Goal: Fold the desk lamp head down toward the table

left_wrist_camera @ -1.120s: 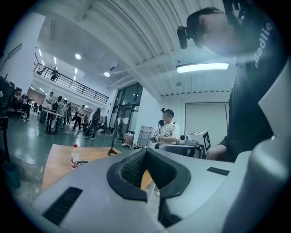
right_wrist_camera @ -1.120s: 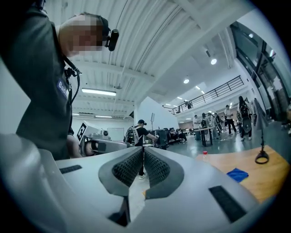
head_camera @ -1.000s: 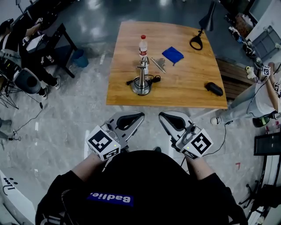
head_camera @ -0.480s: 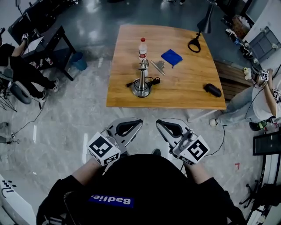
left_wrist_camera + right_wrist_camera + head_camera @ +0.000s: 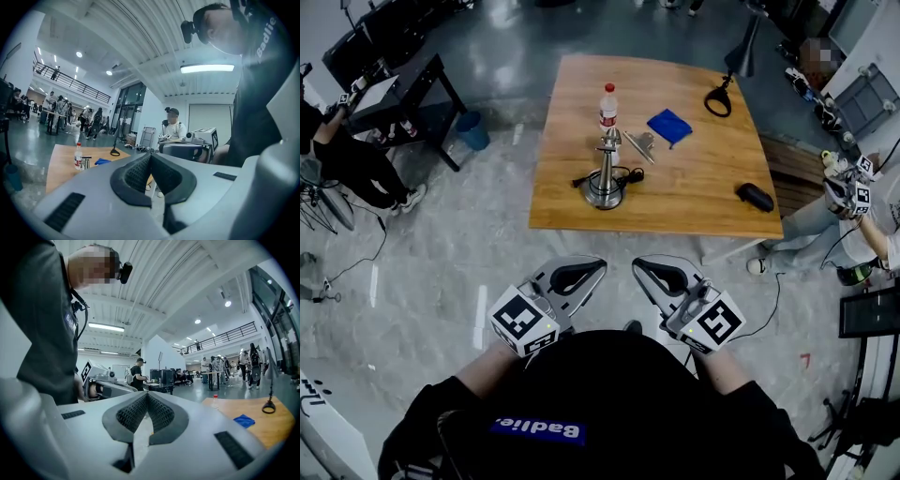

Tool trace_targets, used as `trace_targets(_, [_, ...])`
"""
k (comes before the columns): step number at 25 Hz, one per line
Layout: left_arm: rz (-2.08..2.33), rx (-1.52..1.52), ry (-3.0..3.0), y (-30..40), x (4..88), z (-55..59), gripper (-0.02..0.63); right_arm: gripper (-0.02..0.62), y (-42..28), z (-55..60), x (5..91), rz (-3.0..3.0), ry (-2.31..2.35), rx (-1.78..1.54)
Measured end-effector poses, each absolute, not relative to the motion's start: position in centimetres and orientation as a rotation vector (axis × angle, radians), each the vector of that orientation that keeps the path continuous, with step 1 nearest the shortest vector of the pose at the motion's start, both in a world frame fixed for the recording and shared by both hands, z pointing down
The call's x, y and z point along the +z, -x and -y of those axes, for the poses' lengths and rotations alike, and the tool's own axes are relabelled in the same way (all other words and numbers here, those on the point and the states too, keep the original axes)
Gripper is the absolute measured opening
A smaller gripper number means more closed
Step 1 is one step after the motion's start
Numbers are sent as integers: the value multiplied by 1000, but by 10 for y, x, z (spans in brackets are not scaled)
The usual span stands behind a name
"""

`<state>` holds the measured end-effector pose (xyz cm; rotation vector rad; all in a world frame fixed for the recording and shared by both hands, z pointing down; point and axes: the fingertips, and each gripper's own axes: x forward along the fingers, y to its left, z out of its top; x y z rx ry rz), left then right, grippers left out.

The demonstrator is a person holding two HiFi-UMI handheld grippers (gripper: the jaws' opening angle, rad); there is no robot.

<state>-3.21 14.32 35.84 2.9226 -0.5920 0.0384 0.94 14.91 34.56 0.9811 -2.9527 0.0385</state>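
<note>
The desk lamp [image 5: 603, 173] is a metal stem on a round base, upright near the front edge of the wooden table [image 5: 694, 202], with its small head [image 5: 610, 141] at the top. Its black cord coils beside the base. My left gripper [image 5: 601, 264] and right gripper [image 5: 637, 264] hover side by side over the floor, short of the table and close to my chest. Both are shut with nothing between the pads. In the left gripper view the jaws [image 5: 151, 156] meet, and the lamp [image 5: 85, 163] shows far off. The right gripper's jaws [image 5: 146, 394] meet too.
On the table stand a plastic bottle [image 5: 607, 105], a blue cloth [image 5: 669, 125], a black ring-shaped item [image 5: 719, 96] and a black case [image 5: 755, 197]. A blue bin [image 5: 474, 129] and a dark desk [image 5: 403, 94] sit at the left. People stand at both sides.
Both grippers have drifted slightly back toward my body, still shut. The lamp and the things on the table have not moved.
</note>
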Motion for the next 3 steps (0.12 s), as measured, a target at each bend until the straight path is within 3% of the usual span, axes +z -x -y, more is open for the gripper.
trace_targets(3, [608, 41, -2920, 33, 356, -143, 9, 6, -9, -149, 343, 2957, -980, 37])
